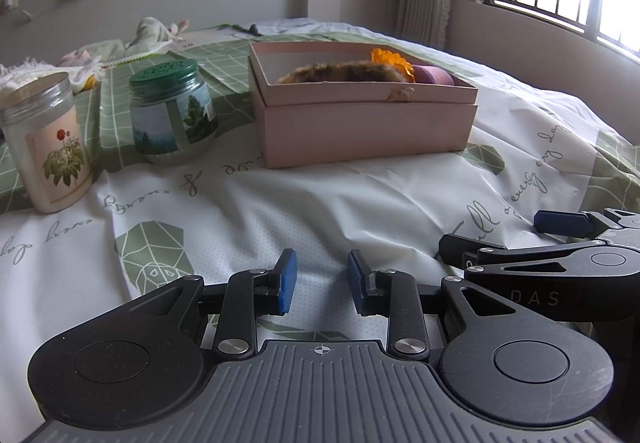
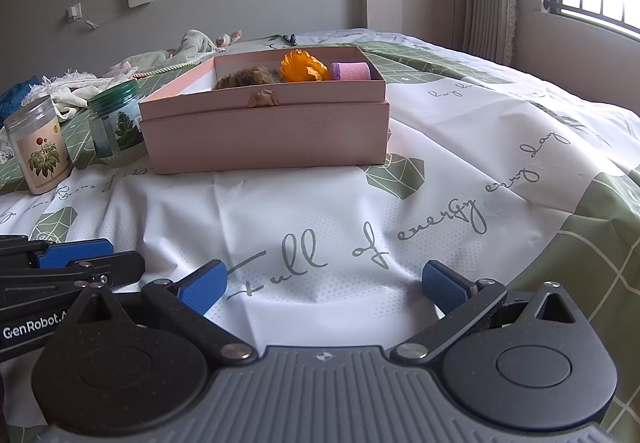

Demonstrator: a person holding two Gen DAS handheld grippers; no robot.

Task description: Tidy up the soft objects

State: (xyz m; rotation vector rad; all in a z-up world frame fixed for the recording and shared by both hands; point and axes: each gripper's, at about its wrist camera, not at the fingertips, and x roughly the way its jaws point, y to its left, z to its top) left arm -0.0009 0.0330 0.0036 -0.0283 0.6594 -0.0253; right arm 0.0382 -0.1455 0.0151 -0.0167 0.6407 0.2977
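Left wrist view: left gripper (image 1: pixel 322 279) fingers parted, nothing between them; pink box (image 1: pixel 360 123) sits far on the bed, its wall hiding most of the brown furry thing (image 1: pixel 344 72); right gripper (image 1: pixel 500 233) cut off at the right edge.

Right wrist view: right gripper (image 2: pixel 324 283) spread wide, holding nothing; orange flower (image 2: pixel 302 66) and pink foam roll (image 2: pixel 352 72) peek over the box rim.

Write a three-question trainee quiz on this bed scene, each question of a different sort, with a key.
1. True or false: the pink box is closed with a lid.
2. Which item sits farthest right inside the box? A) brown furry item B) orange flower C) pink foam roll
3. Fill in: neither the left hand-held gripper nor the right hand-held gripper holds anything; the green-lidded jar stands between the box and the ___ jar.

Key: 1 false; 2 C; 3 flower-label.
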